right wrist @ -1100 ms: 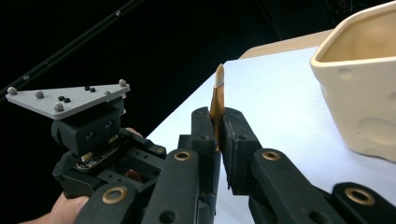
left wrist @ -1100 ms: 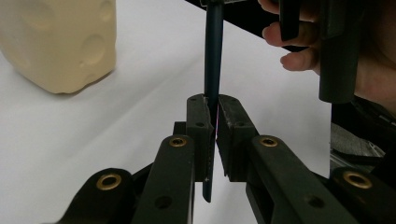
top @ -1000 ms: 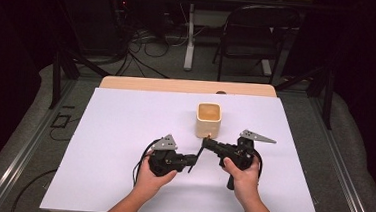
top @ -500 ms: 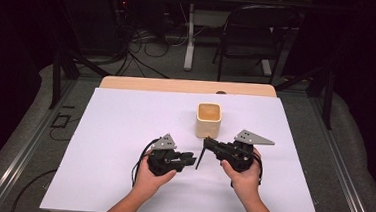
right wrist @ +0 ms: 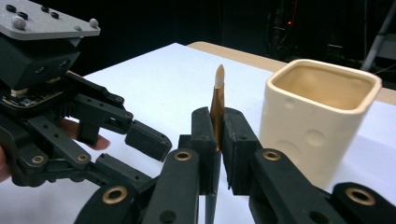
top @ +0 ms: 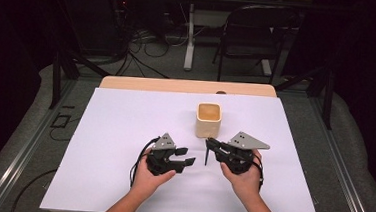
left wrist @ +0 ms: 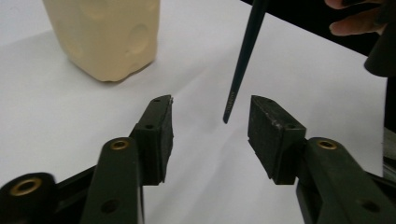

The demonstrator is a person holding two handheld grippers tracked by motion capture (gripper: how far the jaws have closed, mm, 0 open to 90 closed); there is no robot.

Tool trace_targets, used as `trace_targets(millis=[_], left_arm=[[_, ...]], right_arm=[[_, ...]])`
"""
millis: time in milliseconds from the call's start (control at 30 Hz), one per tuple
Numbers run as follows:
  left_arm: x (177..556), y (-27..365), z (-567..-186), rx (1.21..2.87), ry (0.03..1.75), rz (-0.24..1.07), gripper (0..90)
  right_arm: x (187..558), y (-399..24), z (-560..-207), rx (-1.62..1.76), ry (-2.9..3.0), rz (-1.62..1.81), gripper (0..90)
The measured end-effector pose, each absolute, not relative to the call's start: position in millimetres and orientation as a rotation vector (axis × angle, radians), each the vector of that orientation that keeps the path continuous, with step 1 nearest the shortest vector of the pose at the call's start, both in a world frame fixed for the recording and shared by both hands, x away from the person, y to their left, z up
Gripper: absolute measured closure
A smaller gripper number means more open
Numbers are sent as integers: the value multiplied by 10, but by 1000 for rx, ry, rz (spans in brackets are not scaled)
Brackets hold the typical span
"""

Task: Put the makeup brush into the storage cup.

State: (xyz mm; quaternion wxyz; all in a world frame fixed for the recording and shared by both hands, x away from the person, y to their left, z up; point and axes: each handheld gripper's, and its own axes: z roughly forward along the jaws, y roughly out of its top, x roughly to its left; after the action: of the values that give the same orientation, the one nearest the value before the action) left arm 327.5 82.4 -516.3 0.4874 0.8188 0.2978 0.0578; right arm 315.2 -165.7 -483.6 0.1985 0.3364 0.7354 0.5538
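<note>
Lab: black curtains (top: 368, 73), floor cables (top: 145, 38)

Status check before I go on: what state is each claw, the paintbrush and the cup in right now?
Left claw: open, jaws have just been opening, nothing gripped.
Right claw: shut on the paintbrush.
Paintbrush: clamped upright in the right claw, bristle tip up, handle end hanging between the left claw's open jaws, untouched by them.
Cream cup: upright on the white table, interior looks empty, apart from both claws.
</note>
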Motion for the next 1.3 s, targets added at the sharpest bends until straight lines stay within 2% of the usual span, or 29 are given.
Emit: trace_targets(millis=[167,233,733,1067,1300], left_arm=[[3293,843,-5173,2002,755,197,443],[3299,858,-5177,2009,767,264,420],[3324,935,-5161,2005,799,369,386],[3354,963,-5170,2007,803,420,375],[3380,992,-5192,2003,833,401,351]], right_arm=[[3162,-1681,-4836,949,2049,1536,840],[3170,-1701,-4833,950,2045,1522,840],[3296,-1818,-4770,994,2000,1491,840],[3545,-1925,-4476,1030,1973,1524,840],[3728,-1945,-4185,1034,1957,1532,840]])
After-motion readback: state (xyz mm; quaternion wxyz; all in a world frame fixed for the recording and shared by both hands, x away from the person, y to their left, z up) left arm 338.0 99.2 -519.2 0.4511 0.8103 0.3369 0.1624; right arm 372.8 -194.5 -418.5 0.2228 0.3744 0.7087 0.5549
